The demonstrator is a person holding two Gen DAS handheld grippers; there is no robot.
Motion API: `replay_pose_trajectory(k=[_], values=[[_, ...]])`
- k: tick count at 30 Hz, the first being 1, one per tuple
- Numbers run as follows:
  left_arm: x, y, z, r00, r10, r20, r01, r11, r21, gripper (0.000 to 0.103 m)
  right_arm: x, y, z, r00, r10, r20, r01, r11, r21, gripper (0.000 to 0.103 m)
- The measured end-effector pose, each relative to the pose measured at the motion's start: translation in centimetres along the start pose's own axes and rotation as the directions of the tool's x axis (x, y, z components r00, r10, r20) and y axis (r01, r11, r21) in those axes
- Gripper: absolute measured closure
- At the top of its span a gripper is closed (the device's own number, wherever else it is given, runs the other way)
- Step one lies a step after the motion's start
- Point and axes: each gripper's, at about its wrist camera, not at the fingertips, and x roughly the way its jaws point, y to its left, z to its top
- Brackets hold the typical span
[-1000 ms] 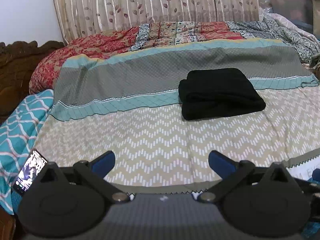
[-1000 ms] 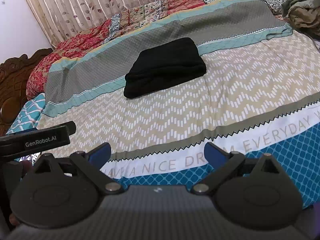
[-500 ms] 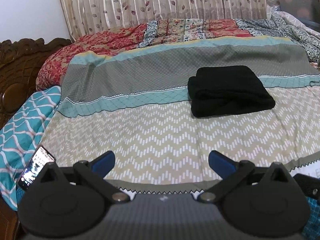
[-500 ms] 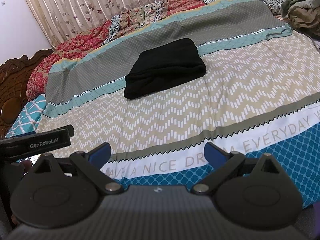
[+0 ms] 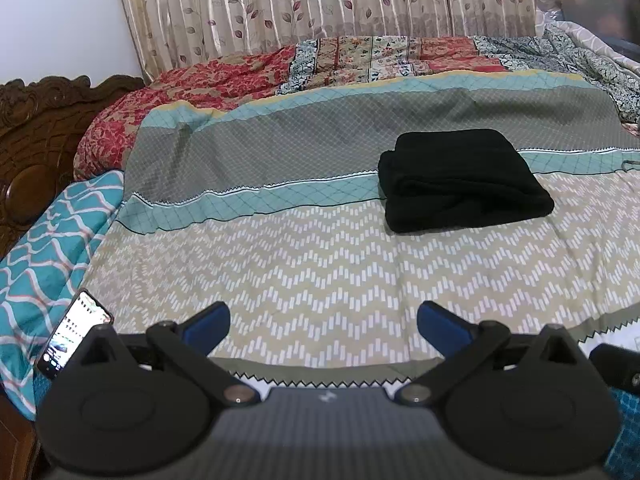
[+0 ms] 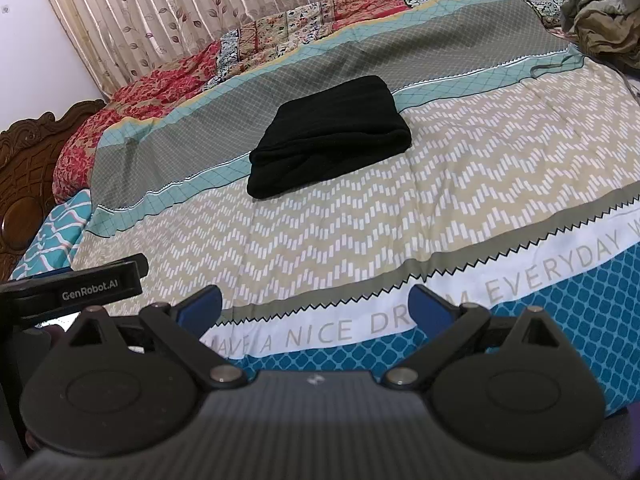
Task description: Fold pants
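Black pants (image 5: 460,178) lie folded into a compact stack on the patterned bedspread (image 5: 320,264), towards the far middle of the bed. They also show in the right wrist view (image 6: 330,136). My left gripper (image 5: 323,322) is open and empty, held back near the bed's front edge, well short of the pants. My right gripper (image 6: 316,304) is open and empty too, above the front edge with the printed lettering. The left gripper's body (image 6: 72,286) shows at the left of the right wrist view.
A phone (image 5: 74,334) with a lit screen lies on a teal pillow (image 5: 44,252) at the left. A carved wooden headboard (image 5: 36,140) stands left. A red floral quilt (image 5: 224,80) and curtain (image 5: 320,4) lie behind. Crumpled olive clothes (image 6: 604,12) sit at the far right.
The left gripper's view has shifted a little, so the pants sit further right and higher in it. The right gripper has barely moved. Both stay open.
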Motion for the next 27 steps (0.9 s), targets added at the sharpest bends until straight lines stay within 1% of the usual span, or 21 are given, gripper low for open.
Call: replay_pose_trajectory(k=[5, 8, 16, 23, 27], values=[[-0.50, -0.46, -0.03, 0.998, 0.035, 0.043, -0.036, 0.999, 0.033, 0.000, -0.05, 0.08, -0.05, 1.000, -0.003, 0.002, 0.003, 1.000, 0.008, 0.002], [-0.69, -0.64, -0.05, 0.997, 0.043, 0.057, -0.045, 0.998, 0.045, 0.000, -0.05, 0.04, -0.03, 1.000, -0.001, 0.002, 0.001, 1.000, 0.008, 0.002], [-0.70, -0.68, -0.04, 0.998, 0.035, 0.052, -0.038, 0.998, 0.046, 0.000, -0.11, 0.00, -0.13, 1.000, -0.004, 0.002, 0.004, 1.000, 0.015, 0.002], [-0.83, -0.48, -0.11, 0.999, 0.015, 0.048, -0.017, 0.999, 0.036, 0.000, -0.14, 0.07, -0.27, 1.000, -0.006, 0.005, 0.006, 1.000, 0.020, 0.002], [-0.79, -0.50, -0.12, 0.999, 0.017, 0.042, -0.019, 0.999, 0.037, 0.000, -0.15, 0.02, -0.22, 1.000, -0.006, 0.004, 0.006, 1.000, 0.020, 0.002]])
